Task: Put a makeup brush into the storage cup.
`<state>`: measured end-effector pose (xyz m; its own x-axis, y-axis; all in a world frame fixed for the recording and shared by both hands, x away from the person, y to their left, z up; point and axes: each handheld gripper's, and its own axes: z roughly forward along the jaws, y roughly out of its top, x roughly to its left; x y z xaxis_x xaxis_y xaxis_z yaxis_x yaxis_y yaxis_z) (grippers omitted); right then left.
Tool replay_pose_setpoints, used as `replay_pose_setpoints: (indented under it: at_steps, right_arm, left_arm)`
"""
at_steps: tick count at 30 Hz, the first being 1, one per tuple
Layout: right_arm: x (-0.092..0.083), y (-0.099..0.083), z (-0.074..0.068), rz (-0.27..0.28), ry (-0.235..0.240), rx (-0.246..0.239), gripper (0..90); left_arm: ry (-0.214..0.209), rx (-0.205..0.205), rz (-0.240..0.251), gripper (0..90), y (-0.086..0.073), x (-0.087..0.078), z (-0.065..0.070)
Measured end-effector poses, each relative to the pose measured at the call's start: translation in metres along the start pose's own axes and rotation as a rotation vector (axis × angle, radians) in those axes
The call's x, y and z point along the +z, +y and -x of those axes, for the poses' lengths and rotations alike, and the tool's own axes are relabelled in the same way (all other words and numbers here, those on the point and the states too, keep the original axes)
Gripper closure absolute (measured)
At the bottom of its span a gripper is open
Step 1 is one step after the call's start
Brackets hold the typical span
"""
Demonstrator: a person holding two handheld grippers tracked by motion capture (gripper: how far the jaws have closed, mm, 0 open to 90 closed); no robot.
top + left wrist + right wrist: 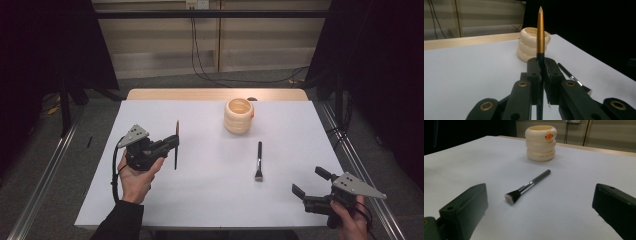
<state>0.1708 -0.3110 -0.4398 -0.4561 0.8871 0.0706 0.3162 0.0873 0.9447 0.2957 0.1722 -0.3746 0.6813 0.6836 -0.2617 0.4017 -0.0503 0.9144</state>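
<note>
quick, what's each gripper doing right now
Left gripper: shut on a slim gold-handled brush, held upright.
Right gripper: open, holding nothing; the makeup brush lies on the table ahead of it.

The table (150, 210) carries a ringed cup (238, 116) toward its far edge, right of centre. A flat-headed brush (258, 161) lies on the table nearer the person than the cup, apart from it, handle toward the cup and bristles toward the person. At the table's left, the left gripper (172, 142) is clamped on a slim brush (176, 145), which stands upright between its jaws, well left of the cup. At the near right corner, the right gripper (310, 182) sits with jaws spread, right of the flat-headed brush and apart from it.
</note>
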Motion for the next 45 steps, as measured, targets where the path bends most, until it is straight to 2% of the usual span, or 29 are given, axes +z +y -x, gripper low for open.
replay_pose_setpoints:
  at_steps: [2,4,5,7,11,12,14,15,17,21,23,24,26,27,29,32,35,36,39,40,41,42,43,44,45]
  right_arm:
    - [0.0,0.0,-0.001,0.001,0.008,-0.003,0.0]
    - [0.0,0.001,-0.001,0.007,0.014,-0.002,0.0]
    - [-0.001,0.001,-0.001,0.008,0.022,0.007,0.0]
    - [-0.001,0.002,0.0,0.021,0.031,0.005,0.0]
    - [-0.002,0.002,0.0,0.03,0.051,0.014,0.1]
    - [-0.002,0.003,0.0,0.028,0.07,0.005,0.0]
    - [-0.001,0.003,0.0,0.023,0.068,-0.007,0.3]
    - [0.0,0.003,0.0,0.029,0.072,-0.003,0.0]
    - [0.0,0.002,0.0,0.028,0.071,-0.006,1.0]
    - [0.002,0.003,-0.001,0.021,0.094,0.001,2.1]
    - [0.003,0.006,-0.001,0.028,0.098,0.015,2.3]
    - [0.003,0.007,-0.002,0.028,0.106,0.012,2.4]
    - [0.008,0.015,-0.006,0.037,0.158,0.014,2.4]
    - [0.008,0.015,-0.006,0.037,0.158,0.014,2.4]
    - [0.013,0.022,-0.013,0.037,0.219,-0.005,2.3]
    - [0.019,0.027,-0.019,0.043,0.267,-0.013,1.8]
    - [0.026,0.031,-0.024,0.051,0.261,-0.013,3.3]
    - [0.031,0.036,-0.025,0.054,0.272,0.002,3.4]
    - [0.035,0.041,-0.026,0.059,0.277,0.006,6.0]
    - [0.039,0.046,-0.028,0.058,0.303,0.012,7.5]
    - [0.039,0.046,-0.028,0.058,0.303,0.012,7.5]
    - [0.043,0.053,-0.031,0.068,0.32,0.014,7.5]
    - [0.043,0.053,-0.031,0.068,0.32,0.014,7.5]
    - [0.046,0.059,-0.033,0.085,0.348,0.014,7.5]
    - [0.049,0.063,-0.035,0.093,0.358,0.019,7.5]
  left_arm:
    - [-0.015,-0.004,0.022,83.9,0.001,-0.001,0.005]
    - [-0.022,0.019,0.017,83.9,0.003,-0.002,0.011]
    - [-0.036,0.01,0.028,83.9,0.004,-0.001,0.013]
    - [-0.048,0.028,0.025,83.9,0.004,-0.001,0.015]
    - [-0.059,0.027,0.027,83.9,0.003,-0.001,0.018]
    - [-0.07,0.025,0.032,83.9,0.002,0.0,0.019]
    - [-0.057,0.028,0.028,83.9,0.002,-0.001,0.021]
    - [-0.09,0.012,0.033,83.9,0.001,-0.001,0.023]
    - [-0.095,0.014,0.034,83.9,0.002,-0.002,0.025]
    - [-0.104,0.043,0.04,83.9,0.004,-0.004,0.033]
    - [-0.108,0.042,0.041,83.9,0.004,-0.004,0.037]
    - [-0.127,0.04,0.052,83.9,0.004,-0.003,0.039]
    - [-0.14,0.04,0.046,83.9,0.003,-0.003,0.043]
    - [-0.14,0.04,0.046,83.9,0.003,-0.003,0.043]
    - [-0.145,0.035,0.045,83.9,0.001,-0.003,0.044]
    - [-0.143,0.038,0.035,83.9,-0.004,0.0,0.049]
    - [-0.143,0.049,0.024,83.9,-0.006,0.002,0.052]
    - [-0.162,0.035,0.023,83.9,-0.006,0.004,0.054]
    - [-0.182,0.026,0.024,83.9,-0.006,0.005,0.057]
    - [-0.191,0.042,0.022,83.9,-0.006,0.006,0.064]
    - [-0.191,0.042,0.022,83.9,-0.006,0.006,0.064]
    - [-0.214,0.06,0.022,83.9,-0.006,0.007,0.069]
    - [-0.214,0.06,0.022,83.9,-0.006,0.007,0.069]
    - [-0.22,0.07,0.025,83.9,-0.006,0.009,0.074]
    - [-0.22,0.07,0.025,83.9,-0.006,0.009,0.074]
